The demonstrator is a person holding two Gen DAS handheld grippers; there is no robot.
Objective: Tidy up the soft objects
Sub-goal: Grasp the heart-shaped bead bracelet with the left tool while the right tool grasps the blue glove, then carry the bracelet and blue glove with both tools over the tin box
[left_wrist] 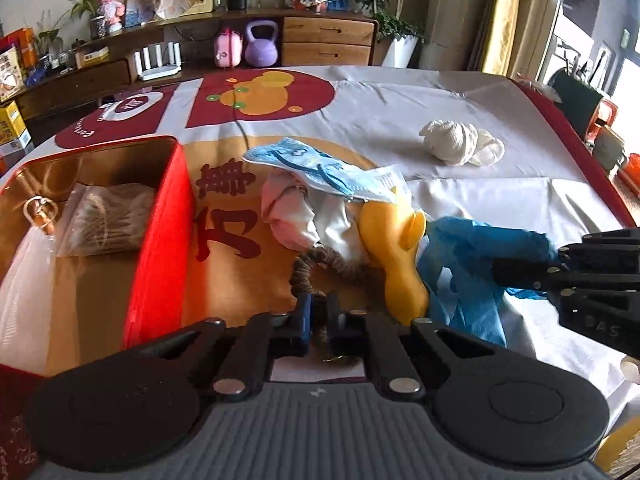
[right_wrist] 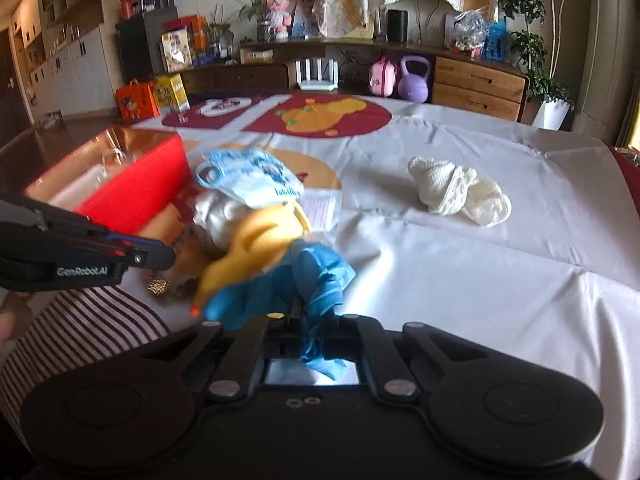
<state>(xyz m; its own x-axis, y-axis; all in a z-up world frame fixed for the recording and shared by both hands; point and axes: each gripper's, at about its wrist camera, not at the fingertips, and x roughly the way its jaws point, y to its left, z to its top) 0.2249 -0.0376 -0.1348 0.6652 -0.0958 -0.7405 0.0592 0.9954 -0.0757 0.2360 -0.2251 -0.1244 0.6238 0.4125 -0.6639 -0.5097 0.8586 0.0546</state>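
A pile of soft things lies on the white cloth beside a red box [left_wrist: 160, 232] [right_wrist: 136, 188]. My left gripper [left_wrist: 318, 300] [right_wrist: 170, 258] is shut on a brown fuzzy hair tie [left_wrist: 316, 258] at the pile's near edge. My right gripper [right_wrist: 316, 320] [left_wrist: 504, 274] is shut on a crumpled blue glove [right_wrist: 320, 276] [left_wrist: 460, 256]. Between the two lies a yellow rubber toy [left_wrist: 396, 248] [right_wrist: 256, 240]. Behind it, a light blue face mask [left_wrist: 308, 164] [right_wrist: 252, 176] rests on a white and pink cloth [left_wrist: 304, 216] [right_wrist: 220, 212].
A cream knitted bundle [left_wrist: 460, 144] [right_wrist: 452, 184] lies alone to the right. The open red box holds a bag of cotton swabs [left_wrist: 108, 220]. A striped sleeve [right_wrist: 80, 332] shows under the left gripper. Low cabinets with clutter stand beyond the table's far edge.
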